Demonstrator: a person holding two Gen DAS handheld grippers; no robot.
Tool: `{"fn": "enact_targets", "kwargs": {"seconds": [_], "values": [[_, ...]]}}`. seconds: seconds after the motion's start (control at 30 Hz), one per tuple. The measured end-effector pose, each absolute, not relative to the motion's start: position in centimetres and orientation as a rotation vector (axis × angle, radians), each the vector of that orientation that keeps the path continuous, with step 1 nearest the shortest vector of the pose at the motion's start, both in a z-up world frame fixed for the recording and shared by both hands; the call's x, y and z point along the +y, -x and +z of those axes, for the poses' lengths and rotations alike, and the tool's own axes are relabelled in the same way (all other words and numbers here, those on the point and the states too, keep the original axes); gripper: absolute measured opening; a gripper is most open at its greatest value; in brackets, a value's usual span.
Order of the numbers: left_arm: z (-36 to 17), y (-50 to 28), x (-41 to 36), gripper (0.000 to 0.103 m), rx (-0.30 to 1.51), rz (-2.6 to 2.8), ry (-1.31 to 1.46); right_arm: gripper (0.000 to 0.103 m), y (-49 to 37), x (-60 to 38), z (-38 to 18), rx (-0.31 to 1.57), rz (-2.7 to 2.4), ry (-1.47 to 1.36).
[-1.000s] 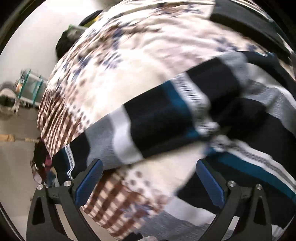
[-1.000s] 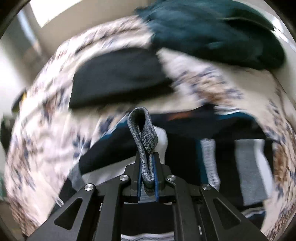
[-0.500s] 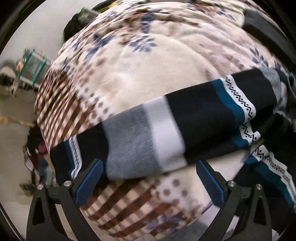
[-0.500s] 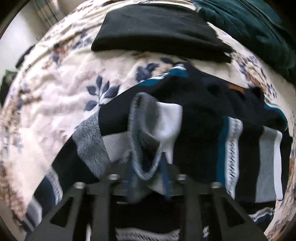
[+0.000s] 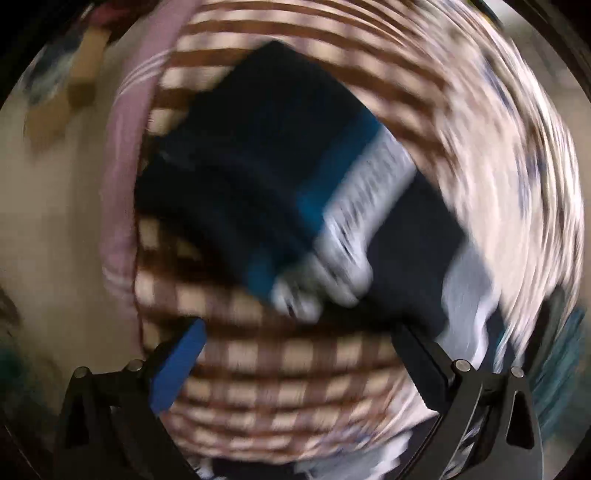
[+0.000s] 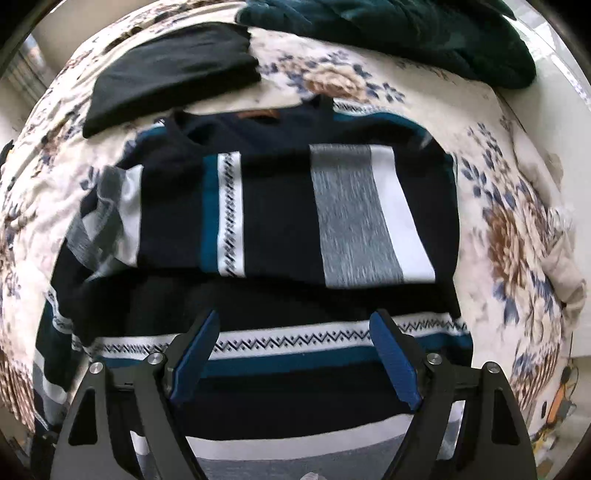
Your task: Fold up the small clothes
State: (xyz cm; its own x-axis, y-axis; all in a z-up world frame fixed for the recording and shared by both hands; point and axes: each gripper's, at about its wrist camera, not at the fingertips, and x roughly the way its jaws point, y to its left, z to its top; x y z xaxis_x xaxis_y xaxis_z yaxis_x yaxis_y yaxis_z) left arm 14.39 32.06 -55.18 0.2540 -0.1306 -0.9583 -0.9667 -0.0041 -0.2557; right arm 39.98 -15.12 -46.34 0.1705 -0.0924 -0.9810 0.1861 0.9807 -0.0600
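A striped sweater [image 6: 295,221], navy with teal, white and grey bands, lies on the floral bedspread [image 6: 517,221], with one sleeve folded across its chest. My right gripper [image 6: 295,354] is open and empty just above the sweater's lower body. In the blurred left wrist view, the cuff end of the other sleeve [image 5: 295,192] lies on the checked edge of the bedspread [image 5: 295,369]. My left gripper [image 5: 295,354] is open and empty just short of that cuff.
A folded black garment [image 6: 173,70] lies beyond the sweater's collar. A dark green garment [image 6: 406,29] sits at the far edge of the bed. A pale cloth [image 6: 565,266] lies at the right. The bed's edge and floor [image 5: 55,221] show left of the sleeve.
My right gripper has let go of the grey cuff, leaving that sleeve folded across the chest, and now stands open. My left gripper has swung quickly toward the other sleeve's cuff at the bed's edge.
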Motion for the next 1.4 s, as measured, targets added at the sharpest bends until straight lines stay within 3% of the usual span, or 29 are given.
{"fn": "enact_targets", "kwargs": {"seconds": [0.3, 0.37, 0.5, 0.53, 0.57, 0.7, 0.8, 1.0, 1.17, 1.4], "values": [[-55.5, -11.6, 36.3, 0.099, 0.801, 1.038, 1.604, 0.085, -40.1, -13.0, -47.0, 1.377, -0.291, -0.086], [-55.9, -11.4, 36.6, 0.091, 0.819, 1.038, 1.596, 0.085, -40.3, -12.3, -47.1, 1.380, -0.289, -0.092], [-56.2, -12.0, 35.9, 0.031, 0.886, 1.105, 1.553, 0.085, -40.7, -11.4, -47.6, 1.388, -0.287, -0.088], [-55.9, -11.8, 35.7, 0.018, 0.879, 1.109, 1.530, 0.085, -40.8, -11.4, -47.6, 1.389, -0.287, -0.092], [-55.2, -12.3, 35.6, 0.011, 0.879, 1.109, 1.478, 0.085, -40.9, -11.4, -47.8, 1.392, -0.287, -0.088], [-50.6, -16.2, 34.7, 0.008, 0.907, 1.058, 1.144, 0.085, -42.1, -11.3, -48.8, 1.409, -0.306, 0.004], [-47.0, -20.8, 32.9, 0.008, 0.914, 0.953, 0.898, 0.092, -42.9, -11.9, -49.0, 1.374, -0.326, 0.042], [-39.8, -30.3, 26.0, 0.007, 0.874, 0.671, 0.529, 0.092, -42.7, -15.8, -49.2, 1.362, -0.331, -0.063], [-36.7, -39.9, 14.2, 0.007, 0.865, 0.340, 0.334, 0.092, -40.5, -21.4, -50.1, 1.411, -0.330, -0.230], [-38.3, -47.4, -7.4, 0.007, 0.970, -0.102, 0.235, 0.092, -37.4, -31.4, -49.6, 1.394, -0.428, -0.365]]}}
